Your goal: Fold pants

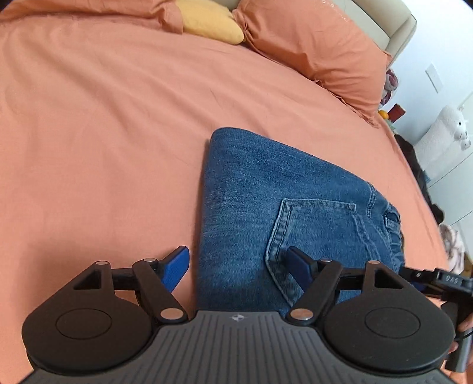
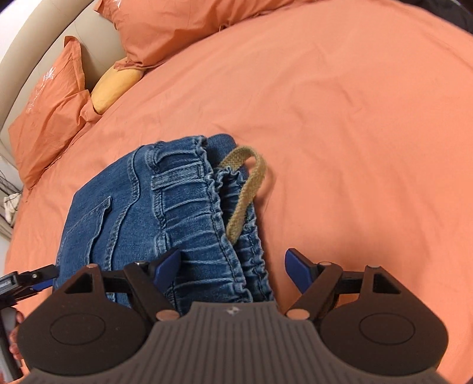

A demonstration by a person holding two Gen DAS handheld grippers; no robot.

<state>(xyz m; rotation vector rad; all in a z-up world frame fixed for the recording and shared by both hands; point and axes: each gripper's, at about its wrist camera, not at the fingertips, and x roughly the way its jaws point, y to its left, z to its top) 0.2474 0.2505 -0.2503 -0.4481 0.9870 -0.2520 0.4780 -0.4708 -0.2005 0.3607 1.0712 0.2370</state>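
Note:
Blue denim pants lie folded into a compact bundle on the orange bed sheet, back pocket up. In the right wrist view the pants show their elastic waistband and a tan drawstring loop. My left gripper is open and empty, above the folded edge, with one blue finger over the sheet and the other over the pocket. My right gripper is open and empty, straddling the waistband end. Each gripper's tip shows at the edge of the other's view.
Orange pillows and a yellow cushion lie at the head of the bed by a beige headboard. A white plush toy and clutter stand beyond the bed's right edge. Open sheet surrounds the pants.

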